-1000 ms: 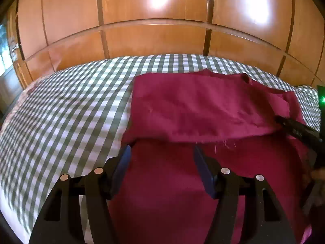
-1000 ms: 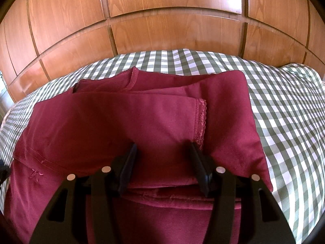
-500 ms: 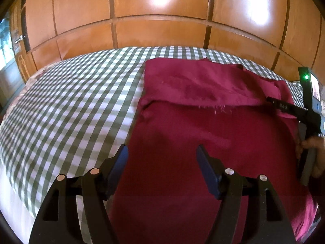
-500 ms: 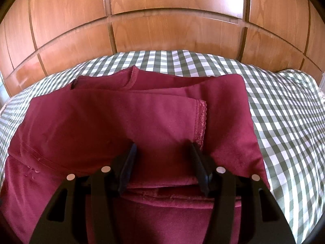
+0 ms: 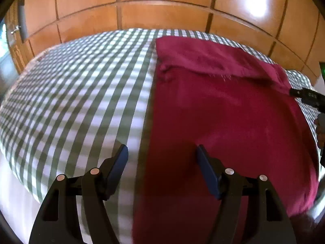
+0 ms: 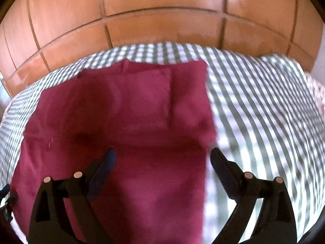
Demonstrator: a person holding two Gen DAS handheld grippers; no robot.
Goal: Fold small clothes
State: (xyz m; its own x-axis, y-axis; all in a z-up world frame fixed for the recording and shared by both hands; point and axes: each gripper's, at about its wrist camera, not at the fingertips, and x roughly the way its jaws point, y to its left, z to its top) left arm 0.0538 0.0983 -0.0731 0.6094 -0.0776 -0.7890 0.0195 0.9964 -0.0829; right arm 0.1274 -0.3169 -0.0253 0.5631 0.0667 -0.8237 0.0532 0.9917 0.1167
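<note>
A dark red garment (image 5: 233,118) lies flat on a green-and-white checked bed (image 5: 81,93), its far part folded toward me. My left gripper (image 5: 161,154) is open and empty, straddling the garment's near left edge. My right gripper (image 6: 162,158) is open and empty, over the garment's (image 6: 126,118) near right edge. The view is blurred by motion. The right gripper's tip also shows in the left wrist view (image 5: 304,95) at the garment's right side.
A wooden panelled wall (image 5: 162,6) runs behind the bed. The checked bedcover (image 6: 264,111) stretches right of the garment and left of it. The bed's near edge drops off at lower left in the left wrist view.
Both grippers have pulled back toward me from the fold to the garment's near edges. The right gripper opened wider and shifted right; the left shifted left.
</note>
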